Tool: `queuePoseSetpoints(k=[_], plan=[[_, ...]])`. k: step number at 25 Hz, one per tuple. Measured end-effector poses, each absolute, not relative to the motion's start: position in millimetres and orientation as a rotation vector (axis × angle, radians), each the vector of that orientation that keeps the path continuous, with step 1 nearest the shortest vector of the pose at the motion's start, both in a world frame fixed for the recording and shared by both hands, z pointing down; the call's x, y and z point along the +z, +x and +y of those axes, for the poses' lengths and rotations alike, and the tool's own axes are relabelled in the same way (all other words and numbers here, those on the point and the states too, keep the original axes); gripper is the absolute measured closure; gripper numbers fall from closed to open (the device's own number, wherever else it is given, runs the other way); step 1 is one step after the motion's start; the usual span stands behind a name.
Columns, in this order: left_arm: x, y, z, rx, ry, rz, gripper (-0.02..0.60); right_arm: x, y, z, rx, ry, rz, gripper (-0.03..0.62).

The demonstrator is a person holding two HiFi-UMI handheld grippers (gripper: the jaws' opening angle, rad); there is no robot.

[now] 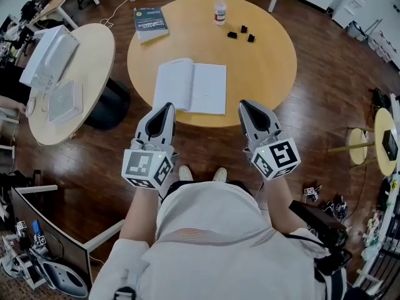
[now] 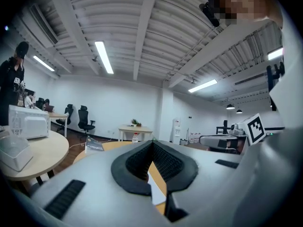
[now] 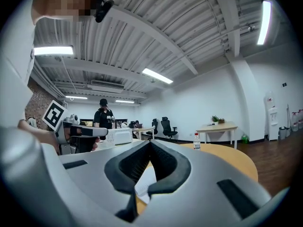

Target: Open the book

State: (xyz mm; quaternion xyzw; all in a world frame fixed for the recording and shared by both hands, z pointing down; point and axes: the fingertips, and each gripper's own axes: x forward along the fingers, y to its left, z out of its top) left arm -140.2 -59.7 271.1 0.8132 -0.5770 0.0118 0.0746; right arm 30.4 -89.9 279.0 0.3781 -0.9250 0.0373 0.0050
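Observation:
The book [image 1: 190, 86] lies open on the round wooden table [image 1: 269, 67], its white pages facing up near the table's front edge. My left gripper [image 1: 167, 107] hangs just short of that edge, in front of the book's left page, shut with nothing in it. My right gripper [image 1: 245, 105] is level with it on the right, also shut and empty. In the left gripper view the jaws of the left gripper [image 2: 152, 143] meet at the tip, with a strip of white page [image 2: 155, 189] below them. The right gripper [image 3: 150, 143] shows the same, closed over a page [image 3: 142, 183].
A second, closed book [image 1: 150, 22] lies at the table's far left, a small bottle [image 1: 220, 9] at the back and small black pieces [image 1: 240, 33] beside it. A side table [image 1: 94, 49] with a white appliance [image 1: 47, 55] stands left. A person [image 3: 102, 115] stands beyond it.

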Motion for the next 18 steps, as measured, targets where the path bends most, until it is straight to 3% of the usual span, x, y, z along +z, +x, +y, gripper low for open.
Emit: queuePoseSetpoints(k=[18], plan=[[273, -173, -69, 0.026, 2.456, -1.684, 0.571, 270, -2, -98, 0.058, 1.218, -2.859, 0.591]])
